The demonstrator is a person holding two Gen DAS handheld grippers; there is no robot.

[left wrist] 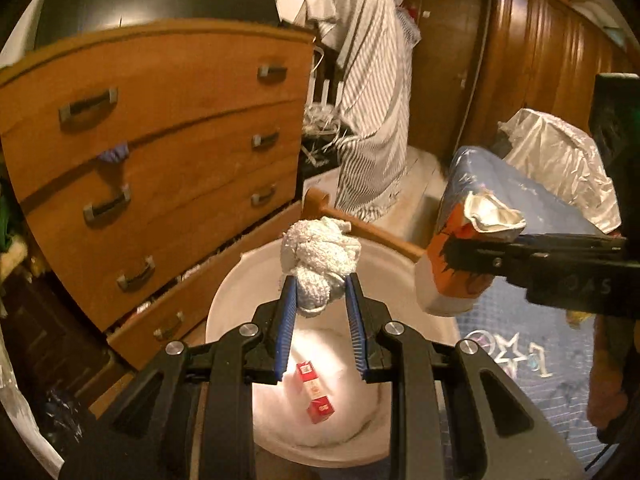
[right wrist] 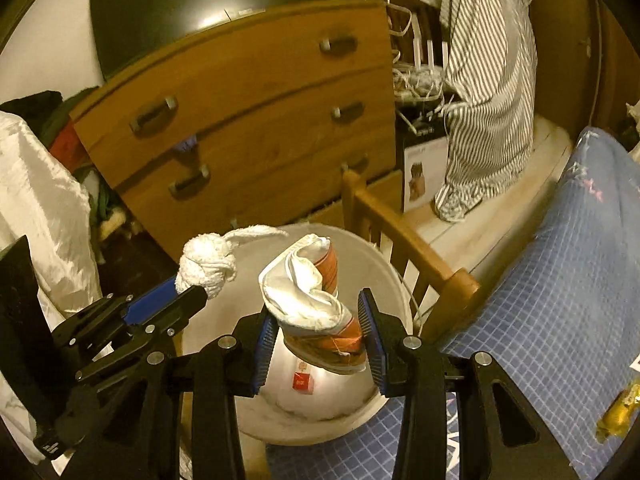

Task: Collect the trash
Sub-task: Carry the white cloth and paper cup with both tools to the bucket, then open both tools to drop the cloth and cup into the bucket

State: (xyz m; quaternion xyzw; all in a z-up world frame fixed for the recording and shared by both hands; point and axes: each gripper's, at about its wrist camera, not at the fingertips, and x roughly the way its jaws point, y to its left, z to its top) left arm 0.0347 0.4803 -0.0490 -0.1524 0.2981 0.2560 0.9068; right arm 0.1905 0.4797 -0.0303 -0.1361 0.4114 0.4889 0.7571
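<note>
L gripper [left wrist: 320,300] clamped on rag [left wrist: 320,258], R gripper [right wrist: 318,338] on carton [right wrist: 316,312], both right over bin [left wrist: 240,292] w/ mouth below.

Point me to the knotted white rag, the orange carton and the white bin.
knotted white rag [left wrist: 320,248], left wrist view, on the knot
orange carton [right wrist: 336,340], right wrist view, orange side
white bin [right wrist: 400,292], right wrist view, right rim

Red box [left wrist: 315,394] print unreadable; dresser [left wrist: 160,168] bottom hidden behind bucket [left wrist: 224,304].

text: "OAS" embossed | on: right hand-held gripper [left wrist: 466,258] body | other print: illegible
</note>
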